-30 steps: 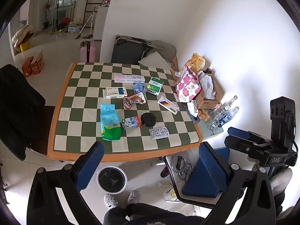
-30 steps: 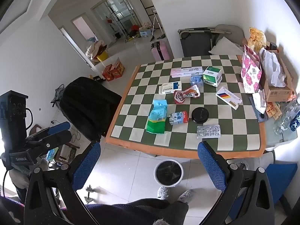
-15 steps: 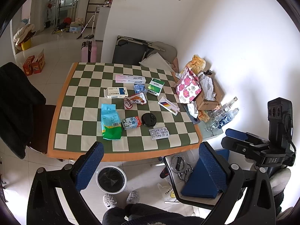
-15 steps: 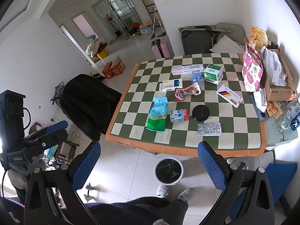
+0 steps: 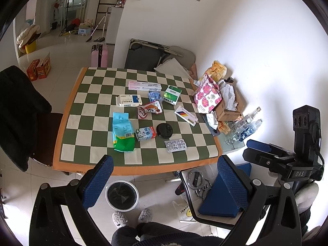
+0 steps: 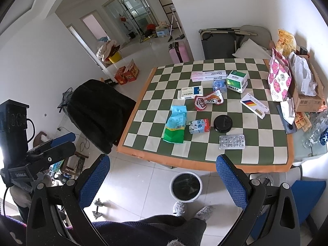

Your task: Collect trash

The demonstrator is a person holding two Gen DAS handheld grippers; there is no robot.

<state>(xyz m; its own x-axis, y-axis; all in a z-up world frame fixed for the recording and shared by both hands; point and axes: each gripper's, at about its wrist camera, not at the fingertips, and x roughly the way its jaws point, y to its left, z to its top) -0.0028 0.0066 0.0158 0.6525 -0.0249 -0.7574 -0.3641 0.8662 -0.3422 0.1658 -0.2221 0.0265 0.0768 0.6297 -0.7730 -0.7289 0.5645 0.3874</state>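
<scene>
A checkered table (image 5: 92, 123) (image 6: 266, 139) holds scattered trash: a blue-green bag (image 5: 122, 131) (image 6: 175, 127), a small milk carton (image 5: 146, 133) (image 6: 199, 126), a black round lid (image 5: 164, 130) (image 6: 223, 123), a blister pack (image 5: 175, 145) (image 6: 232, 141), a red snack wrapper (image 5: 149, 109) (image 6: 207, 101) and several medicine boxes. A white bin with a black liner (image 5: 121, 195) (image 6: 186, 186) stands on the floor under the table's near edge. My left gripper (image 5: 164, 178) and right gripper (image 6: 163, 179) are both open and empty, held high and back from the table.
A cardboard box (image 5: 229, 110) with bags and a pink flowered bag (image 5: 207, 96) sit at the table's right side, with bottles (image 5: 244, 127) beside them. A black-draped chair (image 5: 18, 110) stands left. A blue-cushioned chair (image 5: 219, 201) stands near right. The person's slippers (image 5: 133, 217) are below.
Both grippers drifted slightly; the table appears a little lower in the left view and a little higher in the right view. Nothing on the table moved.
</scene>
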